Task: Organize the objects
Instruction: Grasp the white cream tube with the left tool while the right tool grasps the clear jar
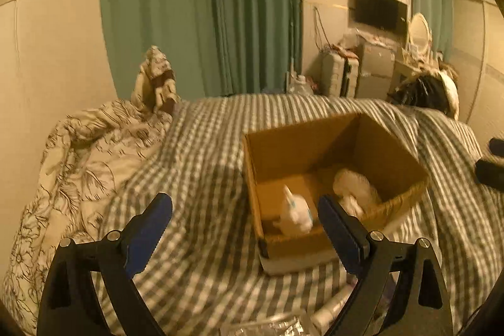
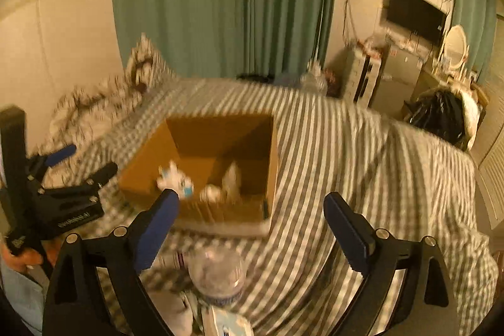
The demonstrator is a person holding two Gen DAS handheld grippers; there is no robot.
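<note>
From the left wrist camera, I see my left gripper (image 1: pixel 245 211) with its two blue-padded fingers spread wide apart, holding nothing. It hangs above a bed covered in a grey-and-white checked sheet (image 1: pixel 201 147). Just ahead and slightly to the right sits an open cardboard box (image 1: pixel 315 144), resting on the sheet. Inside the box, near its front wall, is a small white spray bottle (image 1: pixel 296 214), blurred. Beside it, in the box's right half, lies a crumpled white item (image 1: pixel 356 186) that I cannot identify. A floral duvet (image 1: pixel 78 166) is bunched along the left of the bed. Green curtains (image 1: pixel 201 11) hang behind the bed, and a dark wall-mounted television (image 1: pixel 379 10) shows at the far right.

From the right wrist camera, I see my right gripper (image 2: pixel 250 211), its fingers also wide apart and empty. The same cardboard box (image 2: pixel 148 169) sits ahead and to the left on the checked sheet (image 2: pixel 346 153). The white spray bottle (image 2: pixel 174 178) appears at the box's near left rim; blur hides whether it touches the cardboard. A clear plastic bottle (image 2: pixel 217 276) lies on the sheet just below the gripper, between its arms. The left gripper (image 2: pixel 83 161) is visible at the far left edge, beside the box, fingers apart.
</note>
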